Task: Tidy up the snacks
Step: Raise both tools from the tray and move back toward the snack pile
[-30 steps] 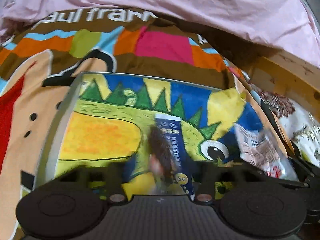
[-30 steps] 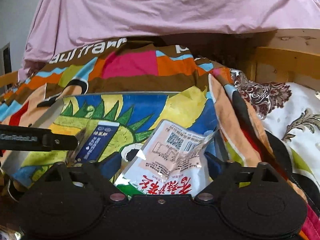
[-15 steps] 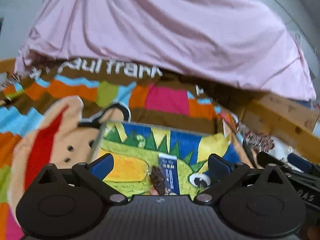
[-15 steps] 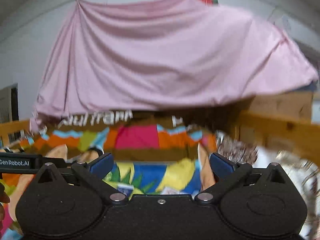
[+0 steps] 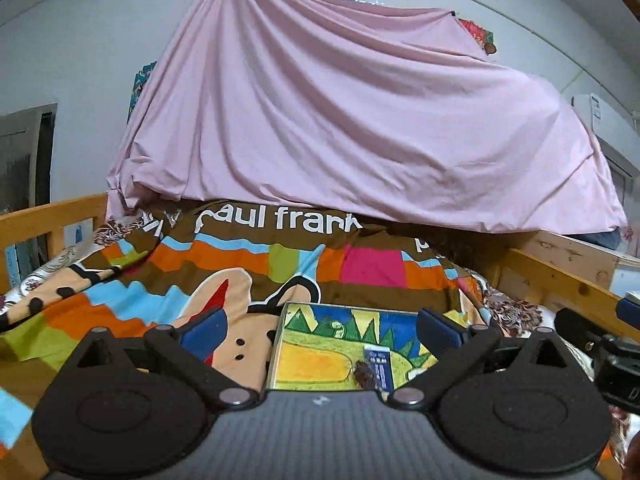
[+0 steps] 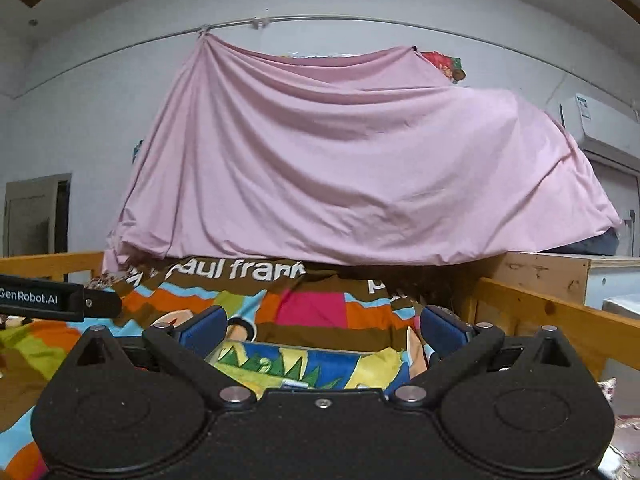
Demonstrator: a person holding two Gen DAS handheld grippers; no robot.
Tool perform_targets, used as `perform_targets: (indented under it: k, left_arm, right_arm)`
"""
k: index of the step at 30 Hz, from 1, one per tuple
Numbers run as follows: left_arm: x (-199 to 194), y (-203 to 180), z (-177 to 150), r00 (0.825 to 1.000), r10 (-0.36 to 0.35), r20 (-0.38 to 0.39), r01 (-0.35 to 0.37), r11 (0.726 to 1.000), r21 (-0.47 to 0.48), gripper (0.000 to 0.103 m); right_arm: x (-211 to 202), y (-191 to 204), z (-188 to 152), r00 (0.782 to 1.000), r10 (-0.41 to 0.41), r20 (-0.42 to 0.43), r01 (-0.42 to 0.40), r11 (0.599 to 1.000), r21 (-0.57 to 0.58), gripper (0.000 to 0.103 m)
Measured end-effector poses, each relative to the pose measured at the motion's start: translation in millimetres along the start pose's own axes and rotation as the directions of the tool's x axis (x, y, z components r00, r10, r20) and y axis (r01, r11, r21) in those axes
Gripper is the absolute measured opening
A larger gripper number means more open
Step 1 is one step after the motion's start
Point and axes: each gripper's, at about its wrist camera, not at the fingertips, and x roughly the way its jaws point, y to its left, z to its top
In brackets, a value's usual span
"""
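Both grippers hang over the bed with nothing in them. The left gripper (image 5: 322, 330) has its jaws spread wide; below and between them lies the dinosaur-print tray (image 5: 320, 364), a blue snack packet (image 5: 380, 364) resting on it. The right gripper (image 6: 322, 330) is just as wide, and the tray (image 6: 336, 364) peeks between its fingers.
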Motion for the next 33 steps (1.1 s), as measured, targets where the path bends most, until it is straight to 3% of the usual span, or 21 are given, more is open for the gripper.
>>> perform_targets:
  k: [16, 25, 33]
  left_arm:
    - [-84, 36, -39, 0.999, -0.026, -0.047, 0.027, 0.999, 0.033, 0.103]
    - [-105, 52, -64, 0.996, -0.025, -0.084, 0.028, 0.999, 0.046, 0.103]
    - [-106, 56, -84, 0.988, -0.055, -0.147, 0.075, 0.989, 0.131, 0.103]
  right_arm:
    - [-99, 50, -38, 0.998, 0.044, -0.053, -0.051, 0.987, -0.151, 0.102]
    - [-118, 65, -57, 0.985, 0.073, -0.155, -0.099, 0.981, -0.165, 0.102]
    - [-108, 70, -67, 0.962, 0.102, -0.253, -0.145, 0.977, -0.156, 0.102]
